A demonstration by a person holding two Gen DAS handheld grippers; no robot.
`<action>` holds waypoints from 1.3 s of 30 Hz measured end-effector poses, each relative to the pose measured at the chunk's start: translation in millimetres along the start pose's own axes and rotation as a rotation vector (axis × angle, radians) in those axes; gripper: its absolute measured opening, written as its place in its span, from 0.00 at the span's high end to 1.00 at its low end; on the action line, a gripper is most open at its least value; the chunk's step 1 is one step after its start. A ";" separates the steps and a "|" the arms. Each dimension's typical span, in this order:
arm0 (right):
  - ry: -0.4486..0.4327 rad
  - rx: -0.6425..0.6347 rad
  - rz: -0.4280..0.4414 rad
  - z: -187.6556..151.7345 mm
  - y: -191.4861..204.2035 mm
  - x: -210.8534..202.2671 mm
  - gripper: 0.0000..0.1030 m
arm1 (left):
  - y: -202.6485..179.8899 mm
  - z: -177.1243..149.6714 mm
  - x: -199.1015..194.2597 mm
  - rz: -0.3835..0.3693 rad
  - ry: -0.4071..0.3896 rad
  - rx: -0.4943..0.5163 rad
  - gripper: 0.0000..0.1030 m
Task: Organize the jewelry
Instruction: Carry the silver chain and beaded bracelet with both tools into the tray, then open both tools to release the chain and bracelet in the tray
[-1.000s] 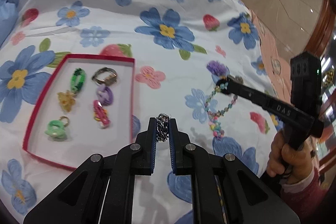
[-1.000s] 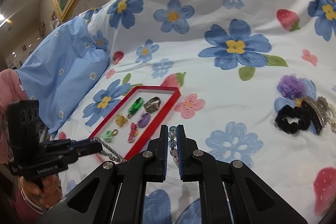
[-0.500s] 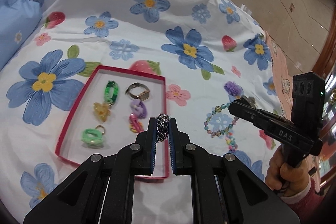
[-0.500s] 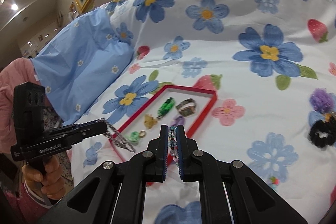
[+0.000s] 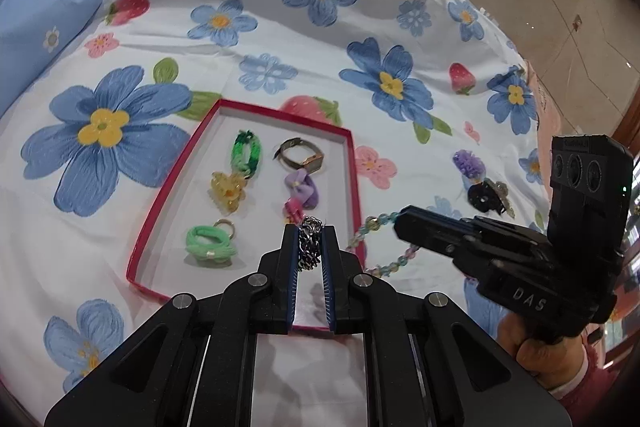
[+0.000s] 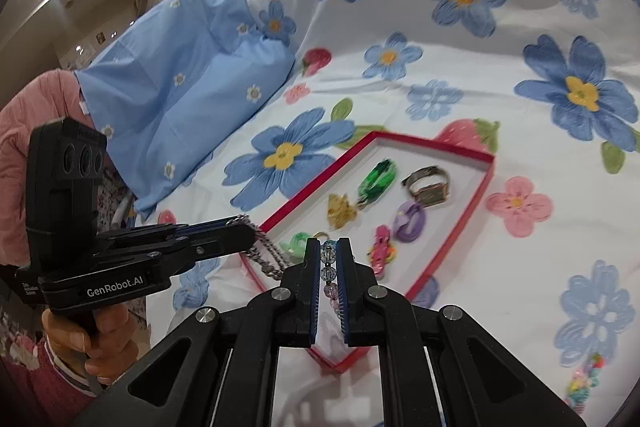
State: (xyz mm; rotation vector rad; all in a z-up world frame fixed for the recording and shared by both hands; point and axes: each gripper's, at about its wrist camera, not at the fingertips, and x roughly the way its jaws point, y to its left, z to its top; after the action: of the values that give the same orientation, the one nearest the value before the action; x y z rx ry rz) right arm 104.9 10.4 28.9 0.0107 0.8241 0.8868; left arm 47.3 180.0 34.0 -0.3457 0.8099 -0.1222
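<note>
Silver chain (image 5: 310,242), chunky and linked, sits pinched between the clenched jaws of the left gripper (image 5: 311,247) over the near right corner of the red tray (image 5: 168,187). Just right of it, the right gripper (image 6: 329,267) clamps a bracelet of pale glassy beads (image 6: 329,269). Inside the tray lie green, yellow, purple and pink hair ties and a watch (image 5: 298,155), on the floral bedsheet (image 5: 280,27).

- Left wrist view peers forward over its tool (image 5: 311,243), close above the bed (image 5: 280,27).
- Right wrist view does likewise; both share the red tray (image 5: 158,205) (image 6: 460,239).
</note>
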 end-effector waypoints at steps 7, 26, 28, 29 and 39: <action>0.070 -0.006 0.017 -10.7 3.8 35.0 0.93 | 23.3 -10.1 19.4 0.032 0.044 -0.033 0.91; 0.189 -0.008 -0.107 -24.6 -32.7 81.3 0.93 | 66.7 -30.5 72.7 0.172 0.162 -0.046 0.91; 0.197 -0.015 -0.114 -25.6 -32.4 83.2 0.93 | 66.3 -31.0 73.5 0.176 0.164 -0.040 0.91; 0.202 -0.017 -0.116 -26.3 -32.7 84.2 0.92 | 66.6 -31.1 74.0 0.176 0.166 -0.041 0.91; 0.218 -0.038 -0.133 -27.3 -32.1 88.9 0.92 | 70.2 -32.0 77.1 0.185 0.176 -0.054 0.88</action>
State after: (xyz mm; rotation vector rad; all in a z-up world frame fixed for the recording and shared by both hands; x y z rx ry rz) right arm 140.6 42.2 -57.0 -0.1745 0.9989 0.7865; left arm 75.2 219.3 -63.8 -0.3119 1.0164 0.0431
